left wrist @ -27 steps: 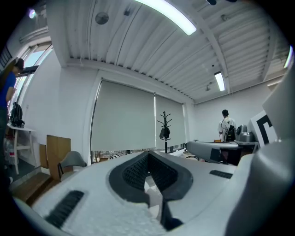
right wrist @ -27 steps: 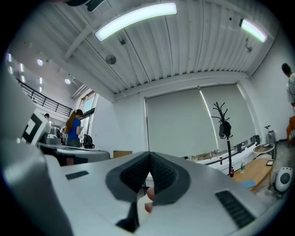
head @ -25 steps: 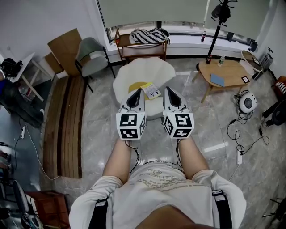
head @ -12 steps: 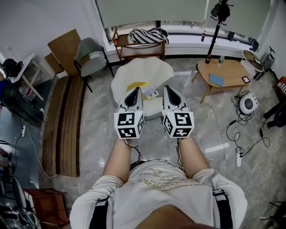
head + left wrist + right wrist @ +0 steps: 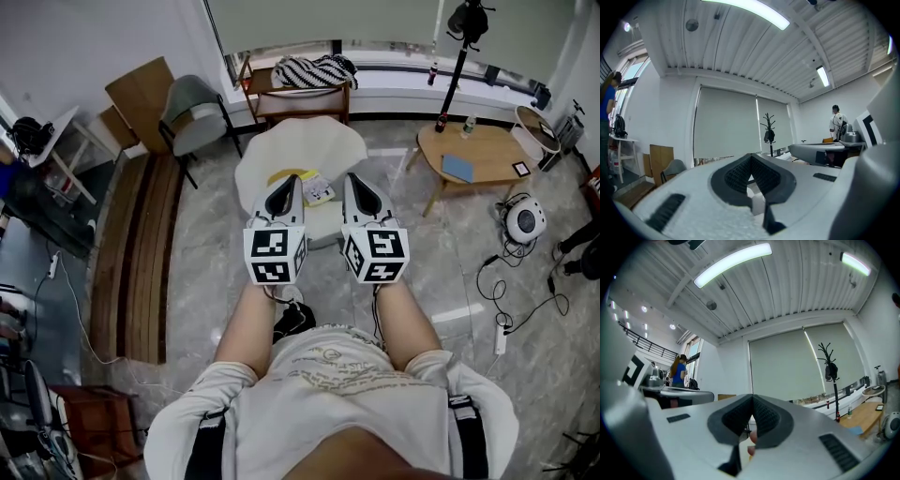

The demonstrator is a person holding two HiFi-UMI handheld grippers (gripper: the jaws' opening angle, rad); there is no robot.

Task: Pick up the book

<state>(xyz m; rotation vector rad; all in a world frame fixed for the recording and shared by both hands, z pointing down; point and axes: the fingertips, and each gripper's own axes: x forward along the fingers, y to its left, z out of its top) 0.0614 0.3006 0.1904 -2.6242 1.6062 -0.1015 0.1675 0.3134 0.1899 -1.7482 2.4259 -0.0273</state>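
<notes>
Only the head view shows the book (image 5: 319, 190) — it lies on the white round table (image 5: 300, 141) beside a yellow thing (image 5: 284, 176), seen in the gap between my two tools. Both gripper views look level over it at the window blind (image 5: 726, 124). My left gripper (image 5: 292, 180) and right gripper (image 5: 349, 180) each have their jaws pressed together, pinching nothing, and I hold both forearms stretched forward side by side — tools pointing level, marker cubes toward me.
</notes>
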